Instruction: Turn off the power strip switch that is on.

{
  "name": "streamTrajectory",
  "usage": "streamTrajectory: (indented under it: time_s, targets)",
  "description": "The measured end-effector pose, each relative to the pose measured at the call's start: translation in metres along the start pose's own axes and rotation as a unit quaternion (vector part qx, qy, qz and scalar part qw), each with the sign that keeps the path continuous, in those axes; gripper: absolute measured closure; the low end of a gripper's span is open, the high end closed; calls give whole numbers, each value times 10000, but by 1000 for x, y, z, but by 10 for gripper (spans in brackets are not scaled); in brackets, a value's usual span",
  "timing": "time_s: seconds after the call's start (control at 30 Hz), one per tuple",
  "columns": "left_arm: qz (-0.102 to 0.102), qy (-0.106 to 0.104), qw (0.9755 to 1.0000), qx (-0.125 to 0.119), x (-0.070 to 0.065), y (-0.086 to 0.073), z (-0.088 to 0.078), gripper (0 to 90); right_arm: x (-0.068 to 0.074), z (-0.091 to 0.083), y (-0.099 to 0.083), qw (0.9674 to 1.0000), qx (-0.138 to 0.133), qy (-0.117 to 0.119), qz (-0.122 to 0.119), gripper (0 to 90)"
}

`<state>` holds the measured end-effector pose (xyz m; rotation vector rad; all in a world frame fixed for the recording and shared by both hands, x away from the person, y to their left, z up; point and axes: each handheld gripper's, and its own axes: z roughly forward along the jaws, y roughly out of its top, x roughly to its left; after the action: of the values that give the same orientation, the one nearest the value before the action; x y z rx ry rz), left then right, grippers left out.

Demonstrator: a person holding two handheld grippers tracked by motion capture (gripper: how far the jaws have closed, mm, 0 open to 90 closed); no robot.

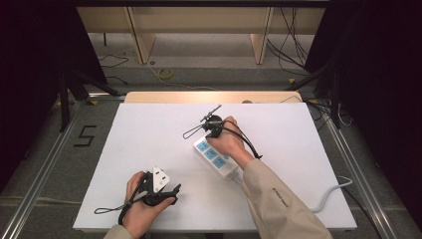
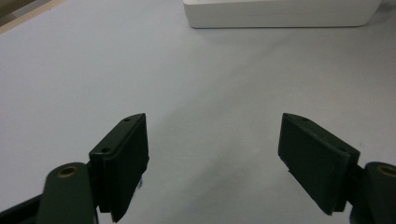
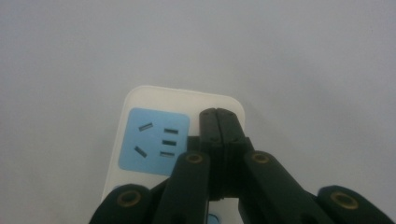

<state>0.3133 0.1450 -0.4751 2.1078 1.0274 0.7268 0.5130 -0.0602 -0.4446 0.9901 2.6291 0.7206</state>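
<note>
Resting near the middle of the white table, the power strip lies diagonally, its blue socket faces up and its white cable trailing toward the table's right edge. The right gripper has both jaws pressed together with nothing between them, tips over the strip's end beside a socket. The left gripper stands wide apart, empty, above bare table near the front edge, well apart from the strip.

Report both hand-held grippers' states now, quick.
Left hand-held gripper: open, nothing between its jaws, over the white table.
Right hand-held gripper: closed, holding nothing, jaws over the far end of the power strip.
</note>
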Motion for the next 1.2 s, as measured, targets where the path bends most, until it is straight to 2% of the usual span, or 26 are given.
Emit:
streamTrajectory:
  time_s: [0.53, 1.2]
  targets:
    - [11, 12, 10000, -15, -1, 0, 0, 242, 2, 0, 1, 9999, 74, -71, -14, 900]
    - [28, 3, 10000, 11, 0, 0, 0, 243, 2, 0, -1, 9999, 3, -88, -51, 900]
